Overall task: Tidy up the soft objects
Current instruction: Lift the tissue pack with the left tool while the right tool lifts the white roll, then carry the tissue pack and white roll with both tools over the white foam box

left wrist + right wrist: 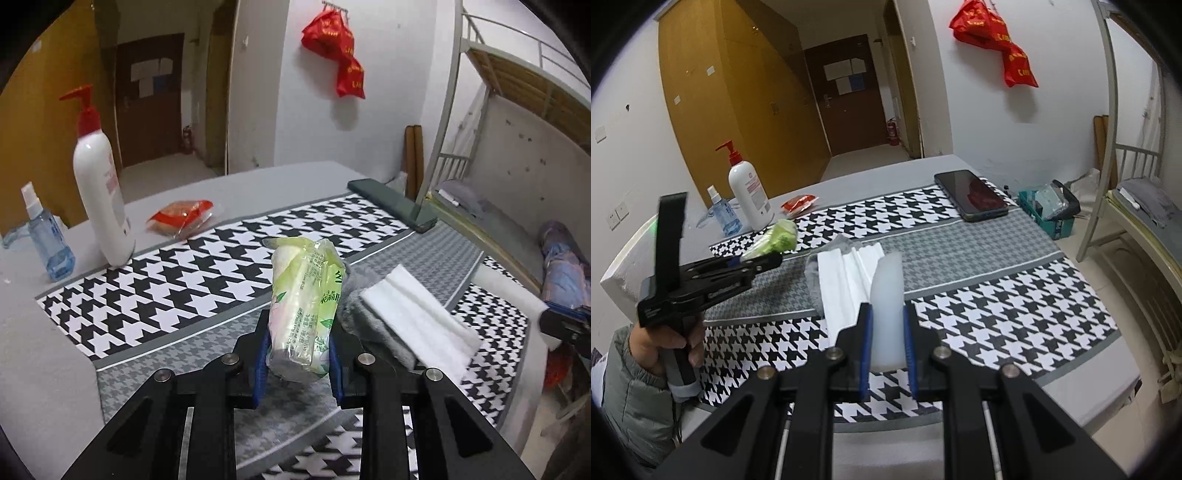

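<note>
Two hand-held grippers are loaded above the houndstooth-clothed bench (pixel 997 295): the left hand-held gripper (pixel 297 363) clamps a green plastic-wrapped tissue pack (pixel 306 310), the right hand-held gripper (pixel 887 345) pinches a translucent white soft block (pixel 886 314), seemingly silicone. Slick wrap could slip free.

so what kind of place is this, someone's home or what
Most likely a dormitory room, not a family home: a metal bunk bed with a bare slatted upper deck, tall wooden wardrobes along the wall, and a fire extinguisher beside the entrance door.
</note>
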